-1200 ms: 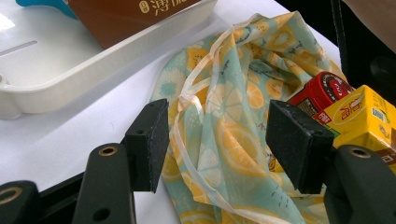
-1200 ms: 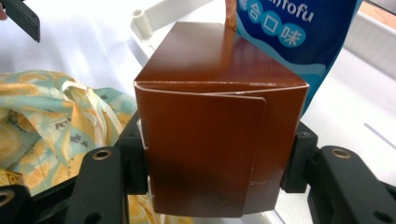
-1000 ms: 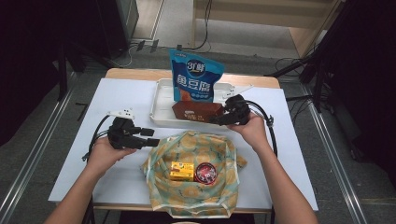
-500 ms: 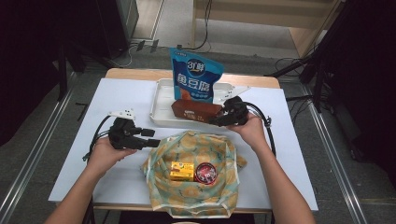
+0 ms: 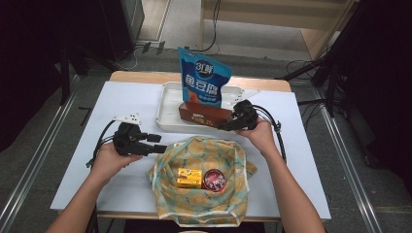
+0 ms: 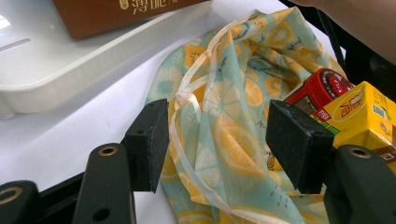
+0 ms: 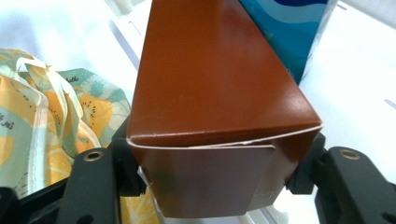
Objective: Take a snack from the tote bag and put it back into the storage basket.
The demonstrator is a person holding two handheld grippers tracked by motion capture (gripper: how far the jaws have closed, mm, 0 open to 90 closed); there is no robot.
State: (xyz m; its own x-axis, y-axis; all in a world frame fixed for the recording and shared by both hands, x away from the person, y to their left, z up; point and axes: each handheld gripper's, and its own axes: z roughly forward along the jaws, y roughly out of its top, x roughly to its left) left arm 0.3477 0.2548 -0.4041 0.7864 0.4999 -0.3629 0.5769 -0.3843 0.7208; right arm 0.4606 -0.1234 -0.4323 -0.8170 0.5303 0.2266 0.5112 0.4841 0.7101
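The right gripper (image 5: 228, 125) reaches from the right side of the table to the near right end of a brown box (image 5: 204, 113); in the right gripper view that box (image 7: 210, 93) stands between the two black jaws, its end flap close to the camera, and both pads touch its sides, so the jaws pinch the box, though they have just been opening a little. The box lies in a white tray (image 5: 167, 109) at the far middle of the white table (image 5: 87, 145), with its near edge over the tray's near rim; a blue snack bag (image 5: 204, 77) stands upright just behind it, touching or almost touching its far side.

The left gripper (image 5: 158, 145) is held at the left of the table, pointing right toward a yellow and green patterned cloth bag (image 5: 204, 204) spread open at the near middle; its jaws are spread wide, and in the left gripper view the cloth's left edge (image 6: 219, 154) with its pale drawstring lies between the pads without being squeezed. On the cloth sit a yellow drink carton (image 5: 189, 177) and, just to its right and touching or nearly so, a red round tin (image 5: 214, 179); the same carton (image 6: 369, 116) and tin (image 6: 327, 88) show beyond the left gripper's right-hand pad.
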